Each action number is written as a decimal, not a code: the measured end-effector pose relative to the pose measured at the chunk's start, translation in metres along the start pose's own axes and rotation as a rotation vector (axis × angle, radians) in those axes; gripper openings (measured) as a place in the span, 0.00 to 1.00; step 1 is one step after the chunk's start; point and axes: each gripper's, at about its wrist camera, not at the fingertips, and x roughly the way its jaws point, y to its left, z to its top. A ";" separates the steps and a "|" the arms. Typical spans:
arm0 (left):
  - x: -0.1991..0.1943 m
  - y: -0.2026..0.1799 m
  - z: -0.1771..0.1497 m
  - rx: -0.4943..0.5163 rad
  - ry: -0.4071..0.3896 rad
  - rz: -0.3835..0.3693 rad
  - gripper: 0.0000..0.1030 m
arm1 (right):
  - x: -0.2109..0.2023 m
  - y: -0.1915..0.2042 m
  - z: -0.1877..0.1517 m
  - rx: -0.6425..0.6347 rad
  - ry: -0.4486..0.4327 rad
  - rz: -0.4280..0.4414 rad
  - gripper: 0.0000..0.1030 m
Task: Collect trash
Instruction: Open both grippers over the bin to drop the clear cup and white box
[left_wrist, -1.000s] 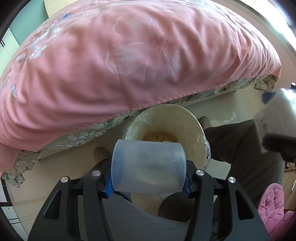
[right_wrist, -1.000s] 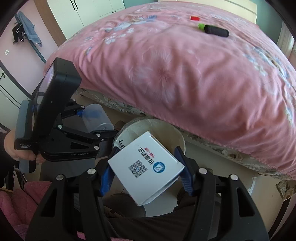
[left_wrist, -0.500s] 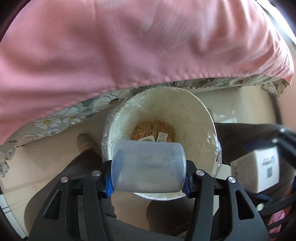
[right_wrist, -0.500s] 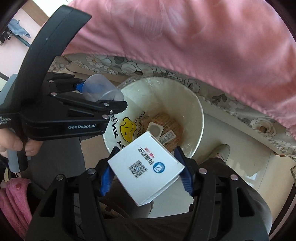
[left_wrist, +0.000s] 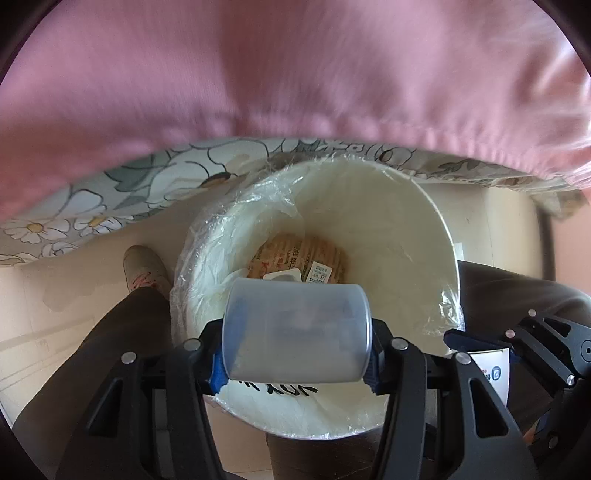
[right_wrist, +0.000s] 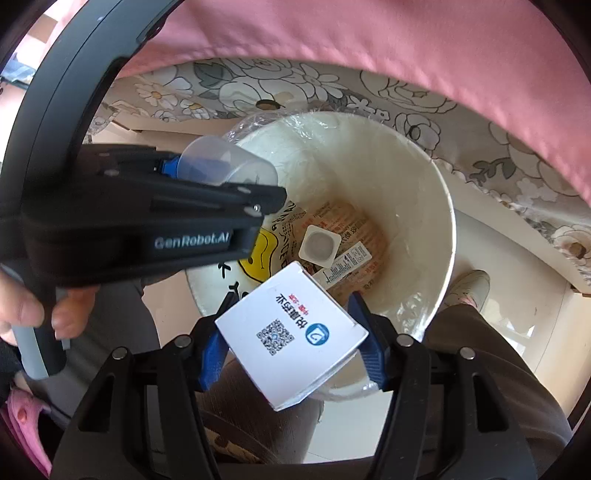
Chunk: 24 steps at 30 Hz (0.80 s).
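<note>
Both my grippers are holding trash over the lined bin beside the bed.

My left gripper (left_wrist: 297, 363) is clamping its jaws on a translucent plastic cup (left_wrist: 295, 330) lying sideways, poised above the near rim of the white trash bin (left_wrist: 413, 229). My right gripper (right_wrist: 291, 354) is clamping its jaws on a white carton (right_wrist: 291, 334) with a QR code, tilted, above the bin's near edge. Inside the bin, an orange wrapper (right_wrist: 354, 236) and a small white square packet (right_wrist: 319, 245) are lying at the bottom. The pink bedspread (left_wrist: 295, 66) is hanging over the far side, and the person's shoe (left_wrist: 142, 266) is standing left of the bin.
</note>
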 end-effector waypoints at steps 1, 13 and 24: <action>0.003 0.001 0.001 -0.006 0.007 -0.007 0.55 | 0.003 0.000 0.002 0.005 0.001 0.000 0.59; 0.028 0.008 0.012 -0.039 0.058 -0.015 0.55 | 0.041 -0.011 0.006 0.057 0.033 0.003 0.60; 0.036 0.008 0.011 -0.032 0.080 -0.009 0.64 | 0.049 -0.017 0.007 0.060 0.048 -0.007 0.61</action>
